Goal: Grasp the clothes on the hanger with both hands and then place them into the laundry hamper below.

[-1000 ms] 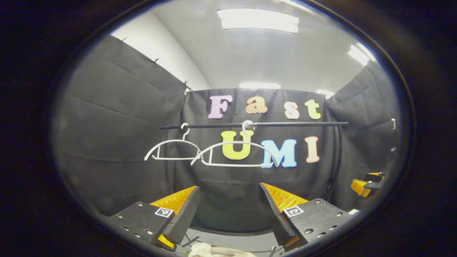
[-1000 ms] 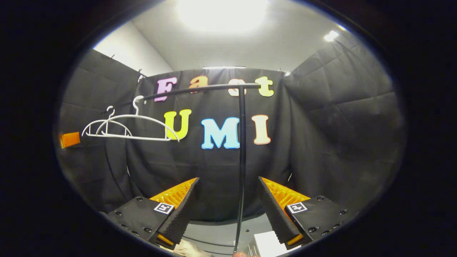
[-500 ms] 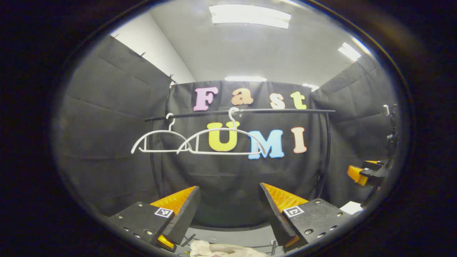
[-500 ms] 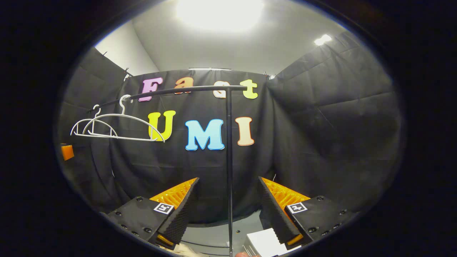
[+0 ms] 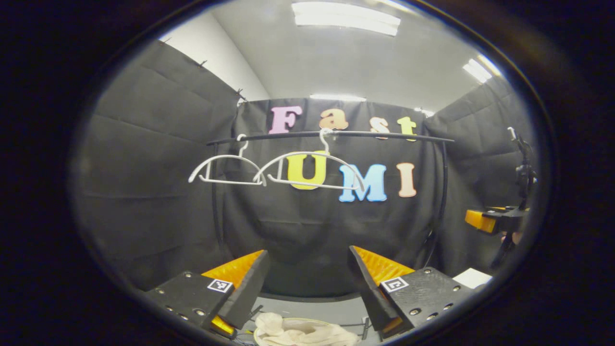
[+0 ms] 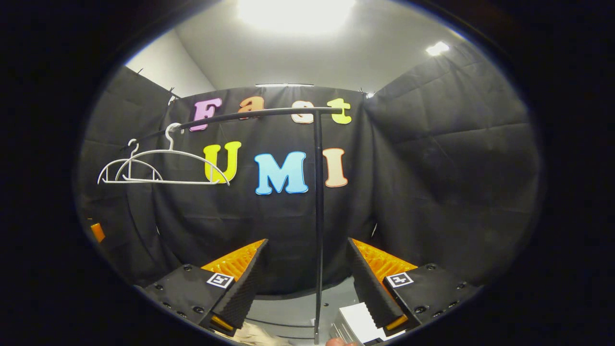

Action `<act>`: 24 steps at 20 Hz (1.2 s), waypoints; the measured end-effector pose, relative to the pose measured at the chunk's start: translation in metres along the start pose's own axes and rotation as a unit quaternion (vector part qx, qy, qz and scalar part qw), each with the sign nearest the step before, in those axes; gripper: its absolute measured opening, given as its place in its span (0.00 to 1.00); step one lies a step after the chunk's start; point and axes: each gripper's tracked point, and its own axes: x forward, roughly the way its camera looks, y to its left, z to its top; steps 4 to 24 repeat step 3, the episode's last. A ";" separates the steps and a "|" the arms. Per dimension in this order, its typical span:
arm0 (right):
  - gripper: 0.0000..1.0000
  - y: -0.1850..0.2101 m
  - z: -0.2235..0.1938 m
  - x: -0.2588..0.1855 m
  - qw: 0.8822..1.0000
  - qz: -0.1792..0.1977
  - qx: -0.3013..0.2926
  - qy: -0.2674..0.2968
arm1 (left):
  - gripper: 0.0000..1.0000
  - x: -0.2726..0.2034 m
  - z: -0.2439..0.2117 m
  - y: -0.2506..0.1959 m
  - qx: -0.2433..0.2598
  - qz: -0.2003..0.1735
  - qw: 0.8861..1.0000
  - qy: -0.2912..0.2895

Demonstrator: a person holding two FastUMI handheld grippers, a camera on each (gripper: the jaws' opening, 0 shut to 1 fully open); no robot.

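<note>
Left gripper view
Room: black cloth walls, a white ceiling with long lights, a grey floor at the bottom.
Rail: a black bar runs across the top, with two bare white hangers on it.
Writing: small square black-and-white marks on the gripper; no words to read.
Left hand-held gripper: fingers spread wide, holding nothing.
Clothes: a pale heap at 6 o'clock, low between the fingers, inside a round pale rim of the hamper.
Other gripper: far off at 3 o'clock.

Right gripper view
Room: same black walls, a bright light at 12 o'clock.
Rail post: a black pole stands upright between the fingers.
Hangers: at 10 o'clock.
Right hand-held gripper: fingers spread wide, holding nothing.
Clothes: a pale bit at 6 o'clock, by the left finger.
White box: by the right finger.
</note>
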 end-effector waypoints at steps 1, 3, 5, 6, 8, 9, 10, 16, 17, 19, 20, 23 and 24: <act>0.99 -0.001 -0.001 -0.001 1.000 -0.001 0.002 -0.002 | 0.94 -0.002 -0.001 0.008 0.000 0.013 1.000 -0.002; 0.99 -0.003 -0.005 0.000 1.000 -0.007 0.007 0.001 | 0.95 -0.007 -0.006 0.013 -0.004 0.028 1.000 -0.003; 0.99 -0.003 -0.005 0.000 1.000 -0.007 0.007 0.001 | 0.95 -0.007 -0.006 0.013 -0.004 0.028 1.000 -0.003; 0.99 -0.003 -0.005 0.000 1.000 -0.007 0.007 0.001 | 0.95 -0.007 -0.006 0.013 -0.004 0.028 1.000 -0.003; 0.99 -0.003 -0.005 0.000 1.000 -0.007 0.007 0.001 | 0.95 -0.007 -0.006 0.013 -0.004 0.028 1.000 -0.003; 0.99 -0.003 -0.005 0.000 1.000 -0.007 0.007 0.001 | 0.95 -0.007 -0.006 0.013 -0.004 0.028 1.000 -0.003; 0.99 -0.003 -0.005 0.000 1.000 -0.007 0.007 0.001 | 0.95 -0.007 -0.006 0.013 -0.004 0.028 1.000 -0.003; 0.99 -0.003 -0.005 0.000 1.000 -0.007 0.007 0.001 | 0.95 -0.007 -0.006 0.013 -0.004 0.028 1.000 -0.003; 0.99 -0.003 -0.005 0.000 1.000 -0.007 0.007 0.001 | 0.95 -0.007 -0.006 0.013 -0.004 0.028 1.000 -0.003; 0.99 -0.003 -0.005 0.000 1.000 -0.007 0.007 0.001 | 0.95 -0.007 -0.006 0.013 -0.004 0.028 1.000 -0.003; 0.99 -0.003 -0.005 0.000 1.000 -0.007 0.007 0.001 | 0.95 -0.007 -0.006 0.013 -0.004 0.028 1.000 -0.003; 0.99 -0.003 -0.005 0.000 1.000 -0.007 0.007 0.001 | 0.95 -0.007 -0.006 0.013 -0.004 0.028 1.000 -0.003; 0.99 -0.003 -0.005 0.000 1.000 -0.007 0.007 0.001 | 0.95 -0.007 -0.006 0.013 -0.004 0.028 1.000 -0.003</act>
